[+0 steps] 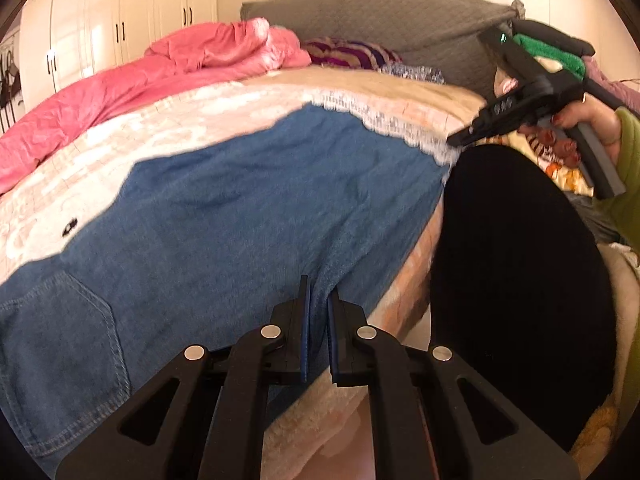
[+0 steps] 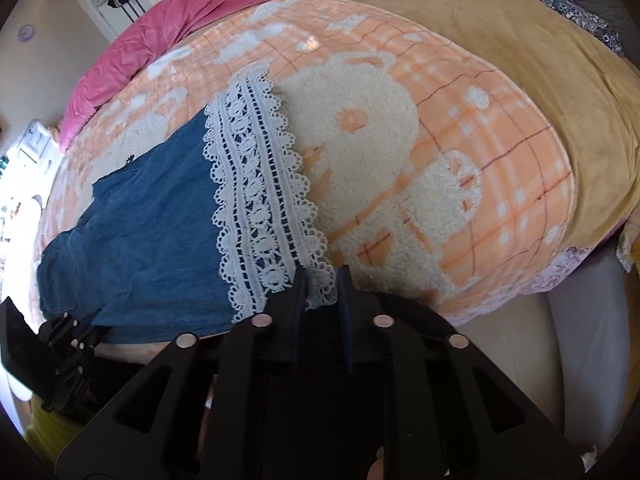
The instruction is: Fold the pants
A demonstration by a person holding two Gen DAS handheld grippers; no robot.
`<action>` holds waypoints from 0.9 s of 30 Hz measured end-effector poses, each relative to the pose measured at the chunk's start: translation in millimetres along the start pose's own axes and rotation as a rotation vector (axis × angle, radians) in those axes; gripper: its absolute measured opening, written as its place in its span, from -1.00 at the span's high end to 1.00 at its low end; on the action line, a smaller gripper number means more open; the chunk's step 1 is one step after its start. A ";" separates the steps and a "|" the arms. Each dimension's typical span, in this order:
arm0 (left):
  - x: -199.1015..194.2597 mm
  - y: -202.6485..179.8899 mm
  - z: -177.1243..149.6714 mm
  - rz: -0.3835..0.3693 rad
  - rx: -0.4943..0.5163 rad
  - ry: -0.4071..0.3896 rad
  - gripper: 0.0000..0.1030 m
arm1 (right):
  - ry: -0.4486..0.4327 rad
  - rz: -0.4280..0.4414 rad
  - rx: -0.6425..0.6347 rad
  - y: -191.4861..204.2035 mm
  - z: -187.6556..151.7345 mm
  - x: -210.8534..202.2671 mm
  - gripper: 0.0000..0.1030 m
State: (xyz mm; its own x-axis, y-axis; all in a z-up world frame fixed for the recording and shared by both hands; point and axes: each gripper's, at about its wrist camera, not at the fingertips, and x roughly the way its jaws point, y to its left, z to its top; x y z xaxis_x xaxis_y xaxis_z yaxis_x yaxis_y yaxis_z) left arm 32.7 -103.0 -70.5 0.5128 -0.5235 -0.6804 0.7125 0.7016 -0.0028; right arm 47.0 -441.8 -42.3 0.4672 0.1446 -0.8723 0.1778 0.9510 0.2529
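Note:
Blue denim pants (image 1: 248, 200) with a white lace hem (image 2: 260, 200) lie flat on the orange-and-white fleece blanket (image 2: 440, 140) of a bed. My left gripper (image 1: 319, 292) is shut on the near edge of the denim, close to a back pocket (image 1: 68, 328). My right gripper (image 2: 323, 276) is nearly closed on the lace hem corner at the bed's near edge. The right gripper also shows in the left wrist view (image 1: 460, 139), at the lace end. The left gripper shows in the right wrist view (image 2: 86, 330), at the pants' waist end.
A pink quilt (image 1: 120, 100) is bunched at the far side of the bed. A grey headboard (image 1: 380, 16) and striped pillow (image 1: 348, 54) lie beyond. A tan sheet (image 2: 540, 60) covers the head end. A black-clad leg (image 1: 520, 280) stands beside the bed. White wardrobes (image 1: 120, 20) line the wall.

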 end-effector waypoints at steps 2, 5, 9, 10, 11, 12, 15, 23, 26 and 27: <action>1.5 -1.6 -1.5 0.000 0.006 0.013 0.87 | -0.038 -0.034 -0.009 0.5 1.3 -9.0 0.68; -0.4 -2.1 -2.0 -0.004 0.001 0.012 0.86 | -0.121 -0.031 -0.058 12.8 4.3 -25.9 0.58; -0.8 -1.5 -4.7 -0.006 -0.014 0.020 0.80 | -0.138 0.038 -0.223 55.4 6.4 -24.6 0.35; -1.8 -2.0 -5.4 -0.013 -0.022 0.022 0.74 | -0.121 0.063 -0.261 67.7 7.6 -19.3 0.32; -3.3 -2.8 -5.7 -0.022 -0.029 0.022 0.64 | -0.105 0.078 -0.282 75.8 9.9 -14.1 0.25; -5.6 -3.3 -6.8 -0.028 -0.037 0.019 0.59 | -0.074 0.088 -0.303 83.2 13.6 -5.2 0.09; -13.5 -2.8 -7.3 -0.035 -0.078 0.016 0.51 | 0.043 0.016 -0.279 79.3 22.4 23.9 -0.02; -58.8 28.8 28.2 0.050 -0.195 -0.077 0.09 | 0.007 0.100 -0.263 62.7 20.0 17.6 -0.11; -61.8 47.2 48.3 0.100 -0.218 -0.081 0.06 | -0.106 0.122 -0.256 61.4 27.2 -5.0 -0.17; -60.3 52.0 55.1 0.134 -0.213 -0.071 0.02 | -0.140 0.132 -0.248 58.7 33.7 -11.7 -0.23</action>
State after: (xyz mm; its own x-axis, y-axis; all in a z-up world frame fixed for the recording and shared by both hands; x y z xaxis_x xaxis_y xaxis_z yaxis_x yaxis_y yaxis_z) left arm 65.1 -61.6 10.8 0.6336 -0.4467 -0.6317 0.5232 0.8488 -0.0755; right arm 81.1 -396.9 -3.2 0.5897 0.2483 -0.7685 -0.1012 0.9668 0.2347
